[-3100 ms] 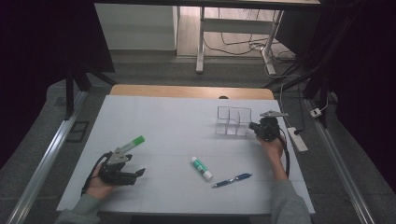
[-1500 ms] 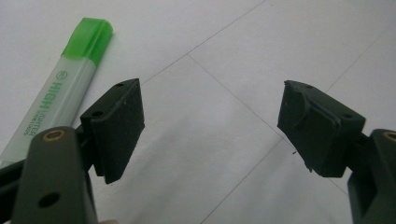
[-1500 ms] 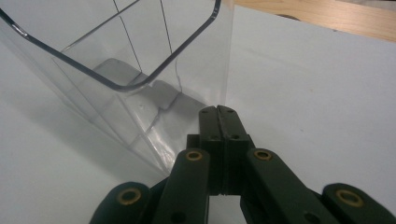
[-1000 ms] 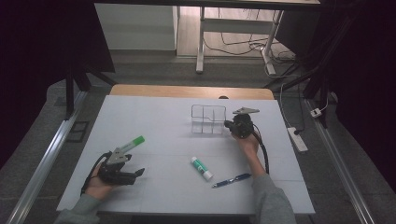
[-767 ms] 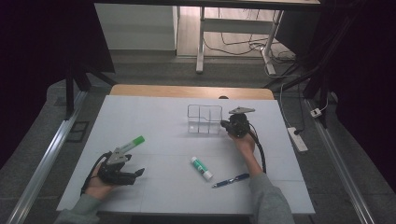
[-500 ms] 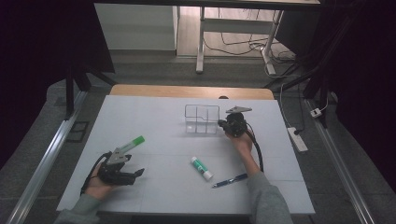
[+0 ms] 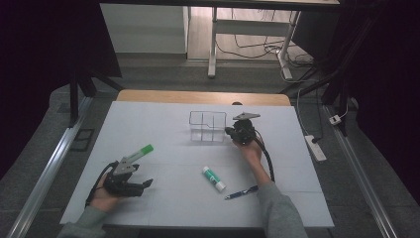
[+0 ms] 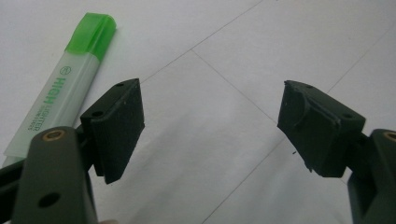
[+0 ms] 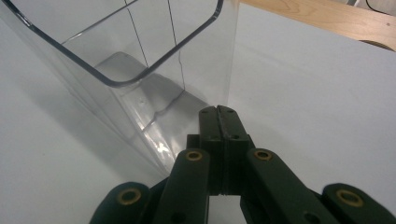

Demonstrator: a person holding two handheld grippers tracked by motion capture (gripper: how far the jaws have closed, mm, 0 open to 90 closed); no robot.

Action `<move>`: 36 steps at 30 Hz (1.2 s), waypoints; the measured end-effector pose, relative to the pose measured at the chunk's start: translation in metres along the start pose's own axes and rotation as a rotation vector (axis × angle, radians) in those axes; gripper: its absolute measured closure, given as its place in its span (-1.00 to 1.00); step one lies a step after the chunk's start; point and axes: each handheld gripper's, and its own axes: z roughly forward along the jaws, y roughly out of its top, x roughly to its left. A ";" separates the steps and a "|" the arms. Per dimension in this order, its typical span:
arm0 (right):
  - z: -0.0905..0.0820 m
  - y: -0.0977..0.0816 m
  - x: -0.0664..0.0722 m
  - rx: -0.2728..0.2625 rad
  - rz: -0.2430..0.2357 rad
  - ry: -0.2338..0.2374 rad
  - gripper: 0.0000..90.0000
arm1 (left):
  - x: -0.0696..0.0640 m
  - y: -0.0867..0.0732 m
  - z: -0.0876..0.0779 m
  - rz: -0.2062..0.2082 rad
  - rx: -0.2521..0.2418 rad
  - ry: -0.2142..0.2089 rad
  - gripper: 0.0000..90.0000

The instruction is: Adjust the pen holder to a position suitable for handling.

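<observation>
Pen point(image 7: 241, 193) and glue stick point(image 7: 213, 178) lie nearest; left gripper point(image 7: 130, 184) rests wide open beside a green highlighter point(image 7: 137, 154). Farther off, right gripper point(image 7: 236, 132), jaws pressed together, touches the clear organizer point(image 7: 207, 126) mid-table.

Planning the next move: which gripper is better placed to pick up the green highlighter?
Left. Its open gripper sits right beside the highlighter; the right gripper is shut against the clear organizer.

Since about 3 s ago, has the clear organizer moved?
Yes. The clear organizer has slid left across the table, away from the power strip on the floor, with the shut right gripper against its right side.
</observation>
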 end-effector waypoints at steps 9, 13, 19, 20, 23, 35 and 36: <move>0.008 0.005 0.008 -0.010 -0.002 0.012 0.98 | 0.000 0.000 0.000 0.000 0.001 0.002 -0.51; 0.010 0.006 0.010 -0.010 -0.003 0.021 0.98 | 0.000 0.000 0.000 0.001 0.002 0.001 -0.51; 0.011 0.006 0.011 -0.009 0.000 0.033 0.97 | 0.000 0.000 0.000 0.000 0.002 0.002 -0.51; 0.011 0.006 0.011 -0.007 -0.002 0.031 0.98 | 0.000 0.000 0.000 0.001 0.002 0.002 -0.51; 0.011 0.006 0.011 -0.006 -0.007 0.031 0.98 | 0.000 -0.001 0.000 0.001 0.002 0.002 -0.51; -0.002 0.003 0.004 -0.020 -0.002 0.014 0.98 | 0.002 -0.001 0.000 -0.003 -0.003 0.003 -0.51; -0.003 0.003 0.004 -0.022 -0.007 0.016 0.98 | 0.002 -0.001 0.000 -0.003 -0.003 0.002 -0.51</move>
